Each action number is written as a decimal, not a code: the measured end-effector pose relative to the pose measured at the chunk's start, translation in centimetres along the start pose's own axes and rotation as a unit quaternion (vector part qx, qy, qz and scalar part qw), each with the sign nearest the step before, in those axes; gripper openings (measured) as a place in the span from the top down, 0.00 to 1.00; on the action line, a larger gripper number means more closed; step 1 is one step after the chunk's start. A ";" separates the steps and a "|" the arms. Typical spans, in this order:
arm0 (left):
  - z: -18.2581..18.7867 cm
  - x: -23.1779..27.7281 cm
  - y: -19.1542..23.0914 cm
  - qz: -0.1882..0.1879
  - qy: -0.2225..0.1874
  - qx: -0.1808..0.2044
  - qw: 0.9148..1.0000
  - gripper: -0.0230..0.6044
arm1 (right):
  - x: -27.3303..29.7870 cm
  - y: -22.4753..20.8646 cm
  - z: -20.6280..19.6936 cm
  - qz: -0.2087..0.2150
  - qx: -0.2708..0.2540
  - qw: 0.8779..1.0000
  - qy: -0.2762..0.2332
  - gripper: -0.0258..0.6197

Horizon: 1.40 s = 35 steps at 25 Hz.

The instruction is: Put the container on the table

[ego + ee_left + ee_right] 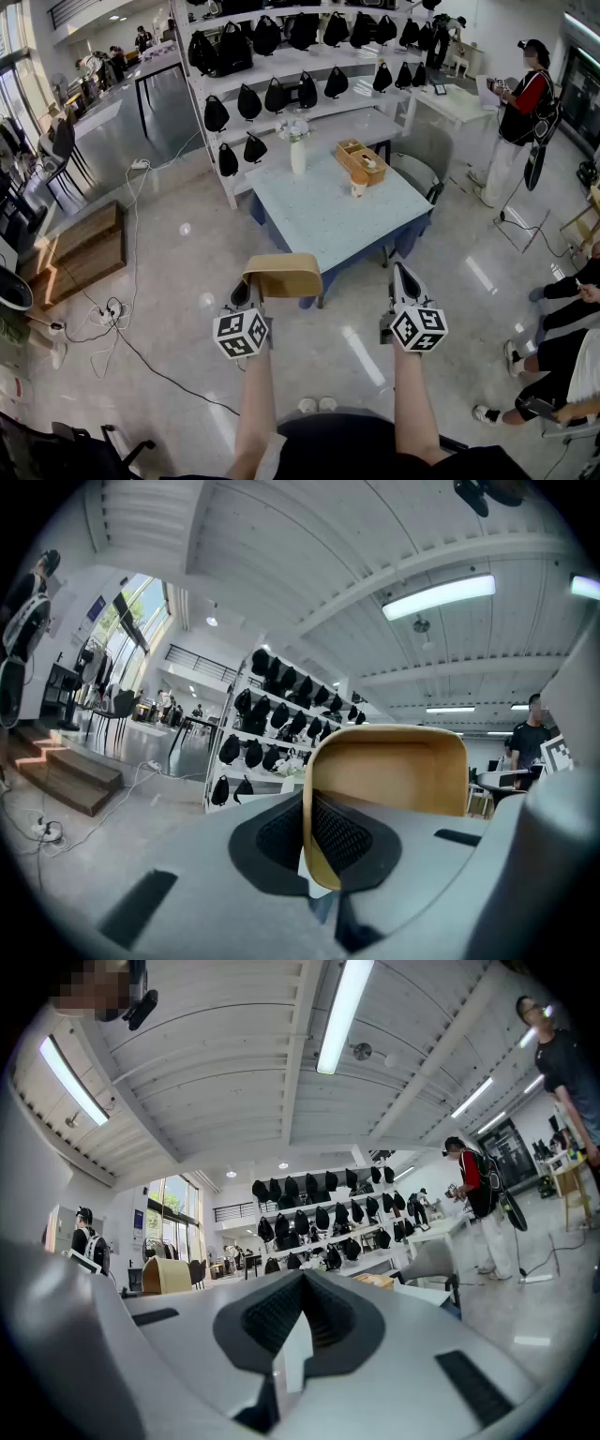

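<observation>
A: Two tools in play, but which one carries the container?

B: The left tool. Its jaws are pinched onto one thin wall of the tan container, and the rest of it sticks out ahead of the pads. The right tool is pressed together on nothing and hangs beside it.

A: Where is the container relative to the tabletop?

B: In the air, over the floor, short of the tabletop's near edge. No part of it touches the cloth yet.

A: What worries you?

B: The grip, I'd judge. There is one wall between two pads, and all the weight hangs to one side. A jolt on the way in could let it swing round or slip out, and it would land on the floor.

A: And at the tabletop itself?

B: The far side is crowded. A white vase stands near the far left corner, a wooden organiser sits along the far edge, and a cup is just in front of it. Reaching too deep could knock them. The near half looks bare, so that seems the safer spot. Letting go before the base lies flat could tip it off the near edge.
</observation>
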<state>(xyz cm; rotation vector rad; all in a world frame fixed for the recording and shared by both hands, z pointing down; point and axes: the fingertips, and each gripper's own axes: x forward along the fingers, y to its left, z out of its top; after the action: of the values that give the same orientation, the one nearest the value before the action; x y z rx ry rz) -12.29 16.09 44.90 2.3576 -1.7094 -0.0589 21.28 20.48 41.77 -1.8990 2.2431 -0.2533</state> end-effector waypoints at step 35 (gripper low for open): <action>-2.3 -0.6 1.3 0.033 0.025 -0.005 0.999 0.95 | 1.8 -1.2 -1.8 0.002 0.032 0.999 0.016 0.96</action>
<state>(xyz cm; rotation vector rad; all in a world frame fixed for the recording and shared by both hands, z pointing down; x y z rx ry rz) -13.34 16.64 47.31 2.2737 -1.7583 0.0011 21.72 18.53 43.76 -1.8704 2.2300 -0.3528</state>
